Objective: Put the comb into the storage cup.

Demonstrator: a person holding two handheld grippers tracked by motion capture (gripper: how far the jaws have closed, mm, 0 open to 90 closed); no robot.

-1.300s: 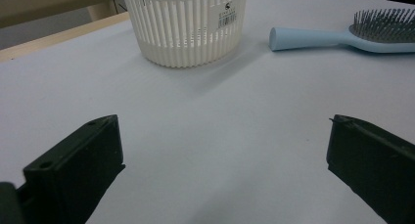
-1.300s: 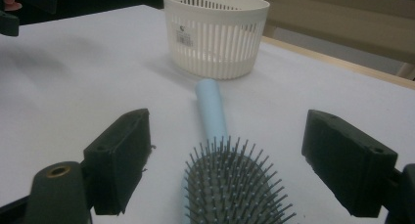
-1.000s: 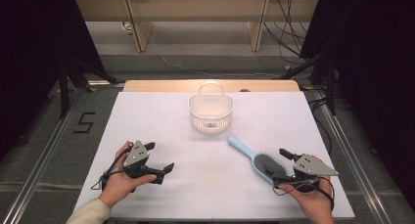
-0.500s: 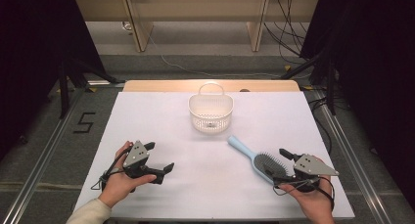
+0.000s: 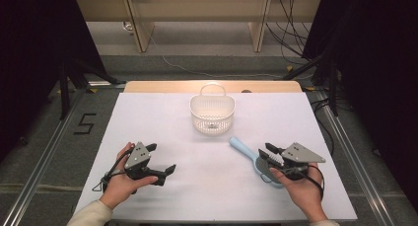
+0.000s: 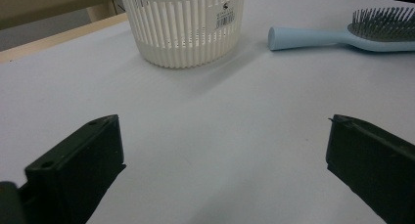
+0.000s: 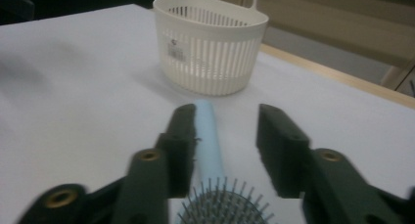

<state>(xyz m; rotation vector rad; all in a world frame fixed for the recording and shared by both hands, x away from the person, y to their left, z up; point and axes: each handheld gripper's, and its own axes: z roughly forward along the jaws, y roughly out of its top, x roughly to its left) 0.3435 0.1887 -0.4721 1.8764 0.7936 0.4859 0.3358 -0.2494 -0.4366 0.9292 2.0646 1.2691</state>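
High view: your right gripper (image 5: 270, 153) sits over the blue hairbrush (image 5: 254, 157) lying near the white basket (image 5: 212, 112); left gripper view: your left gripper (image 6: 222, 170) idles, jaws wide on nothing; right gripper view: jaws part-open straddling the handle, so close next, likely.

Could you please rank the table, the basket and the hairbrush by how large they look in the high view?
1. Table, by far the largest.
2. Basket.
3. Hairbrush, which looks about as long as the basket is wide but much slimmer; its head is partly hidden by the right hand-held gripper.
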